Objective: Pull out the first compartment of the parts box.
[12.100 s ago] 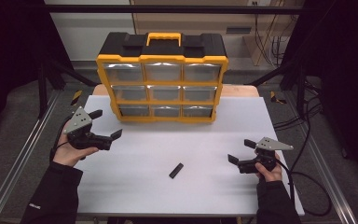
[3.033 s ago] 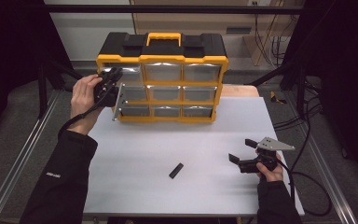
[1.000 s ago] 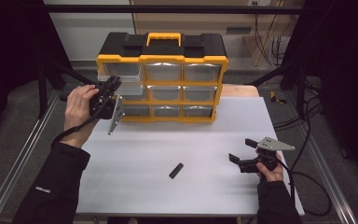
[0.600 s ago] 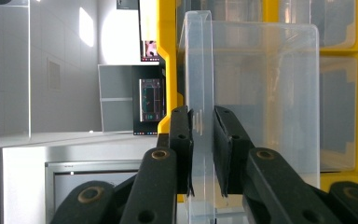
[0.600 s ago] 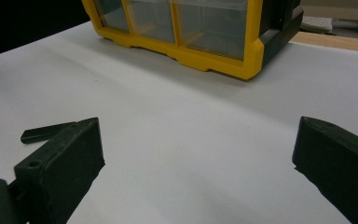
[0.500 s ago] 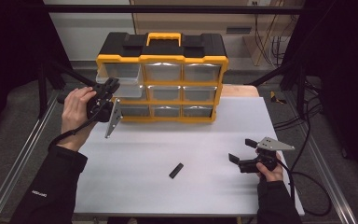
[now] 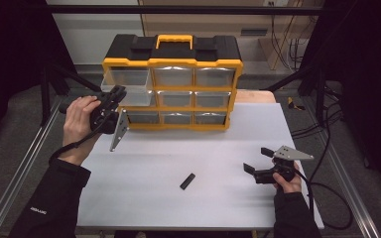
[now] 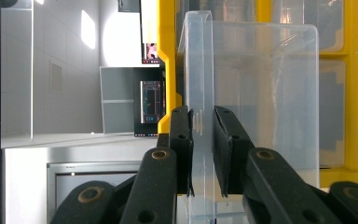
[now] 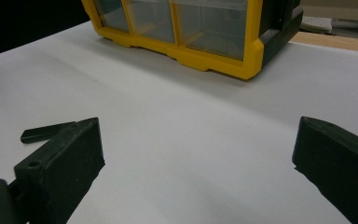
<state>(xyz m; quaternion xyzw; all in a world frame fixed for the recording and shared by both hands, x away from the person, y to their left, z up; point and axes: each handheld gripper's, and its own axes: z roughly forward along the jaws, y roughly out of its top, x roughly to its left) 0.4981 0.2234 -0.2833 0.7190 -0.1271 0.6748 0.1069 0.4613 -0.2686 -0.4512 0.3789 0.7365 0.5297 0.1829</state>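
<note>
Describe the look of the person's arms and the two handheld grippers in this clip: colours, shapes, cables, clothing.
Both forearms wear dark sleeves; the left sleeve carries small white lettering near the cuff. The left gripper is black, with a grey plate hanging off it and a black cable trailing under the wrist. The right gripper is black too, topped by a grey three-cornered plate, and its black cable loops off the table's right edge. The jaws are flat, black blocks.

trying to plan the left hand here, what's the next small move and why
Probably keep drawing the clear drawer straight out of the yellow organizer. The left gripper is clamped on the drawer's front wall, and the drawer sits only partly pulled out of the top-left slot. The right gripper rests open on the table, near the small black piece.
</note>
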